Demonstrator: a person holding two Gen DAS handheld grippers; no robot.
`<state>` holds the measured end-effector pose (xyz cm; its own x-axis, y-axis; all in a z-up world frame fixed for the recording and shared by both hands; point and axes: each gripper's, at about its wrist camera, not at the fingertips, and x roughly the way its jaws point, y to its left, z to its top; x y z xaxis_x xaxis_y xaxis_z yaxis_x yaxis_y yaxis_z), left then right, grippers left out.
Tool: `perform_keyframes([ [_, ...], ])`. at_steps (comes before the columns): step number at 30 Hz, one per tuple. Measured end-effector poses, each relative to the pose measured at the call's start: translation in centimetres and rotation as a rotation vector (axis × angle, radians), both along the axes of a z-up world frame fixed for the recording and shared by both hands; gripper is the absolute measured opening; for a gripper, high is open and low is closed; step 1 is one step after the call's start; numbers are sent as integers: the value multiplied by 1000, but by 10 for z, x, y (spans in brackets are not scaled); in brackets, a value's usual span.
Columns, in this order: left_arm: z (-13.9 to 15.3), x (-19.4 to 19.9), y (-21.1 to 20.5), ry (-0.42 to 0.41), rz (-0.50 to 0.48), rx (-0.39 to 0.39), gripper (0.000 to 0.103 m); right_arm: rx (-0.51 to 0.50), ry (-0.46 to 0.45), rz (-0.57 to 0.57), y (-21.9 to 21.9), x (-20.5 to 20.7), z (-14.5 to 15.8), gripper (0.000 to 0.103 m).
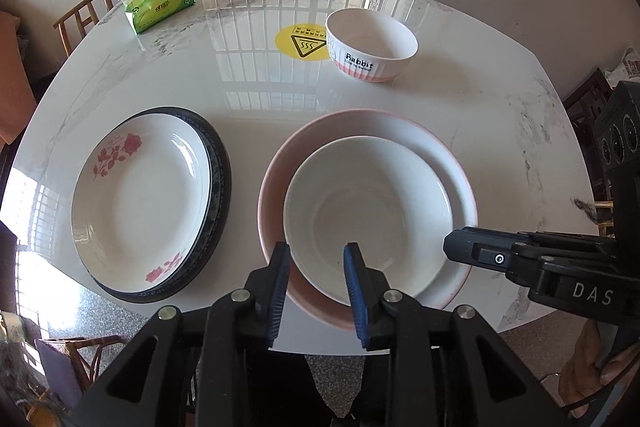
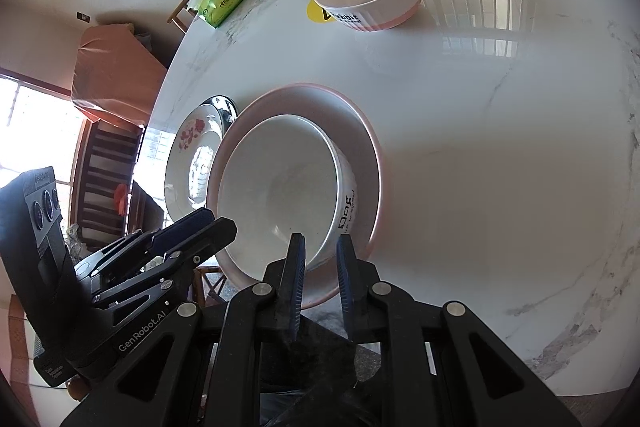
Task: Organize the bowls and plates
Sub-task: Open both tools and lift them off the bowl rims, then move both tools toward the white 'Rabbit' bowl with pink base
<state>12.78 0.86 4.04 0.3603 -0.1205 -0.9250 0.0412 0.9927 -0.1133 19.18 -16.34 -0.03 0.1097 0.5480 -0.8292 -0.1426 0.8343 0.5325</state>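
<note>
A white bowl (image 1: 368,215) was seen nested inside a pink-rimmed bowl (image 1: 456,155) on the marble table (image 1: 500,99), at its near edge. The left gripper (image 1: 316,291) was set astride the white bowl's near rim, its jaws parted and not pressing. The right gripper (image 2: 318,283) was clenched on that bowl's wall (the lettered side). The nesting step was judged nearly complete, with release in hand. The Rabbit bowl (image 1: 372,45) stood well apart at the far side, unstacked; a flowered plate (image 1: 140,199) lay on a dark plate (image 1: 218,163). Next, both grippers would need lifting clear before the far bowl was fetched.
</note>
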Motion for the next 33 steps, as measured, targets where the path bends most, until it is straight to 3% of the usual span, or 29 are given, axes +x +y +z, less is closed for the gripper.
perform_keyframes([
  [6, 9, -3, 12, -70, 23, -59, 28, 20, -16, -8, -4, 0, 5, 18],
  [9, 13, -3, 20, -101, 42, -95, 34, 34, -76, -21, -12, -2, 16, 18],
  [12, 17, -4, 24, -124, 27, -130, 39, -8, -187, -35, -20, -4, 31, 25],
  [14, 19, -4, 24, -114, 17, -123, 46, -57, -295, -59, -27, -6, 40, 37],
  [15, 21, -4, 25, -110, 18, -135, 55, -91, -347, -71, -30, -7, 43, 38],
  [16, 23, -4, 27, -119, 15, -168, 56, -129, -395, -85, -33, -6, 44, 38],
  [20, 40, -17, 40, -275, 44, -273, 56, -214, -521, -148, -46, -7, 41, 41],
  [23, 49, -15, 41, -334, 25, -233, 56, -224, -541, -173, -55, -1, 34, 50],
  [28, 39, 3, 49, -293, 26, -325, 56, -208, -506, -206, -68, 9, 17, 51],
  [33, 28, 19, 49, -311, 42, -280, 56, -303, -571, -262, -80, 15, 1, 51],
])
